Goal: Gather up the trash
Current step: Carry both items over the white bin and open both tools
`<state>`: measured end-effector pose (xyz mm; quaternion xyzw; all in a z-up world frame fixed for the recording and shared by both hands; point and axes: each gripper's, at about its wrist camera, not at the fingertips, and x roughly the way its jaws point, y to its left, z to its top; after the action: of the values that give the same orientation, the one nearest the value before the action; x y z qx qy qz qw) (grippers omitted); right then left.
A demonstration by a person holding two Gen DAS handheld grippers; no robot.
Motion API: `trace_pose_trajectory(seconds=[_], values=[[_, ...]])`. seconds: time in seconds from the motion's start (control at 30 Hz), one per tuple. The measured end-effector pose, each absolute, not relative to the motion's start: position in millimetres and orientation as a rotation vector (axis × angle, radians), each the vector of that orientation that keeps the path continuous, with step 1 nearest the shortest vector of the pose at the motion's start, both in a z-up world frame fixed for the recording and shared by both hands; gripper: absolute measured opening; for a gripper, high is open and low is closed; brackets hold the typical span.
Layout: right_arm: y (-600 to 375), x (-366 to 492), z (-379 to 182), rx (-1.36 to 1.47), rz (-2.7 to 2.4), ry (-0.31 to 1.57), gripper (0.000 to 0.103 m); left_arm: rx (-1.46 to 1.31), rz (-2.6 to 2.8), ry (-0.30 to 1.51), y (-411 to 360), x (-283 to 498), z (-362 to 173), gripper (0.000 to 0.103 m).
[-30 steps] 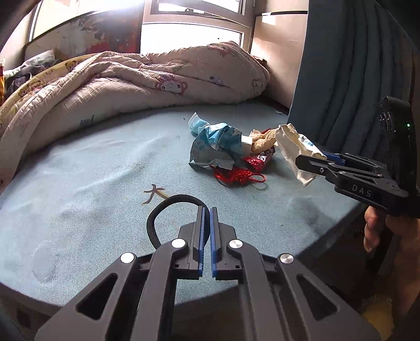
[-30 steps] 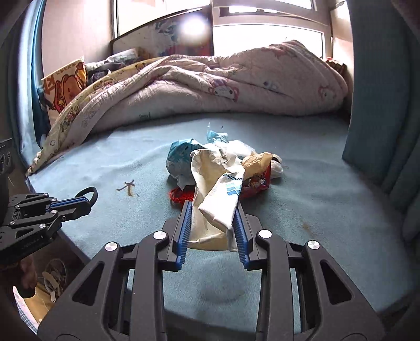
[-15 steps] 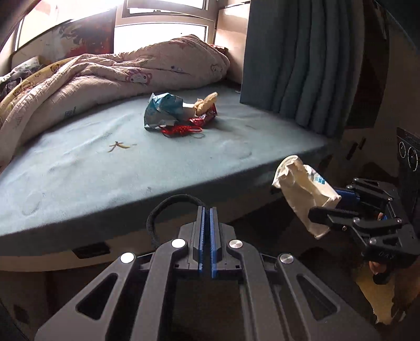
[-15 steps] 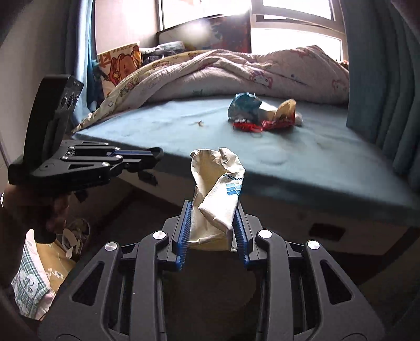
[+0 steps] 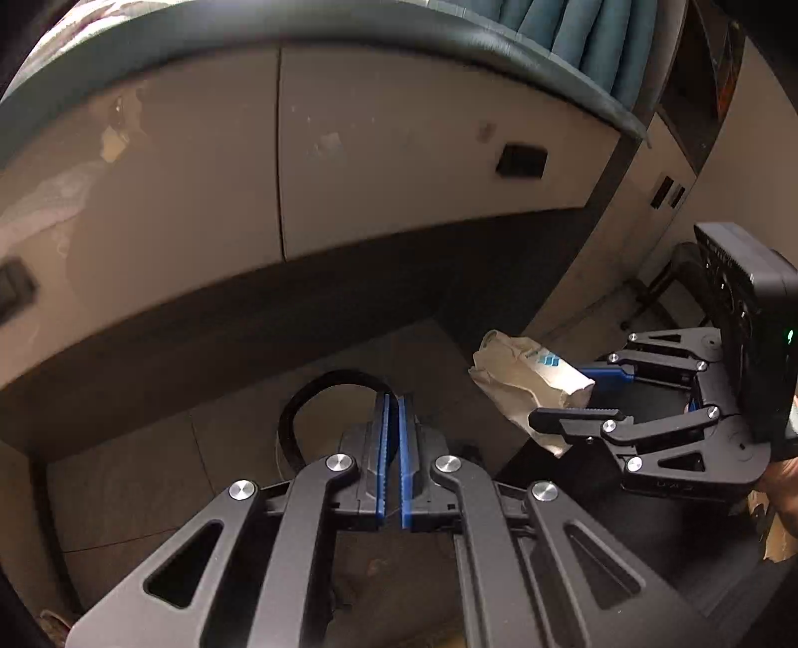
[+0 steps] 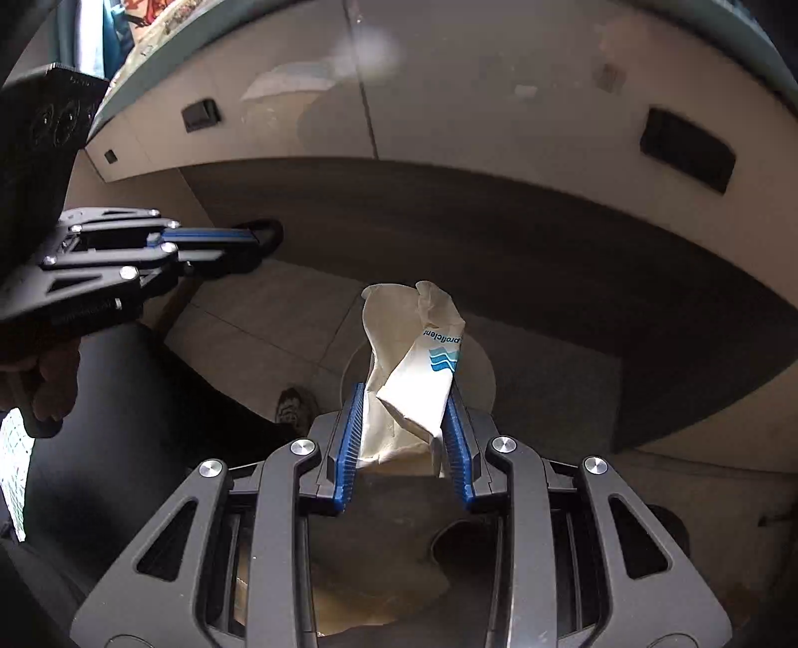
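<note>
- The crumpled paper wrapper (image 6: 409, 369) sat pinched between my right gripper's (image 6: 403, 438) blue pads, low over the tiled floor (image 6: 259, 324).
- My left gripper (image 5: 393, 438) had its jaws pressed together on a black loop (image 5: 319, 399), which curled out to its left.
- Both pointed down in front of the bed base's beige panels (image 5: 399, 149).
- Blue curtain (image 5: 573, 30) hung top right in the left view.
</note>
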<state>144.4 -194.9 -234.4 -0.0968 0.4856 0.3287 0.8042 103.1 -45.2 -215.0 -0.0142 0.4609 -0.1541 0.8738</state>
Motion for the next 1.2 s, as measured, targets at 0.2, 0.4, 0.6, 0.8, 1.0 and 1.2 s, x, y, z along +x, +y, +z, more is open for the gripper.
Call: trace_pose_trajectory(seconds=[0.2, 0.4, 0.6, 0.8, 1.0, 1.2], values=[[-184, 164, -270, -0.183, 0.706, 1.096, 0.029, -0.063, -0.345, 1.023, -38, 119, -279, 0.002], [-172, 188, -303, -0.18, 0.702, 1.166, 0.029, -0.053, -0.361, 1.092, -36, 136, -333, 0.003], [-155, 208, -320, -0.175, 0.708, 1.205, 0.029, -0.048, -0.345, 1.161, -32, 156, -360, 0.005], [-152, 219, -334, -0.175, 0.721, 1.236, 0.029, -0.073, -0.288, 1.13, -22, 164, -359, 0.069], [-146, 225, -344, -0.184, 0.734, 1.258, 0.029, -0.079, -0.226, 1.113, -8, 162, -341, 0.072], [-133, 227, -363, -0.235, 0.746, 1.318, 0.03, -0.039, -0.181, 1.05, 2, 147, -315, 0.084]])
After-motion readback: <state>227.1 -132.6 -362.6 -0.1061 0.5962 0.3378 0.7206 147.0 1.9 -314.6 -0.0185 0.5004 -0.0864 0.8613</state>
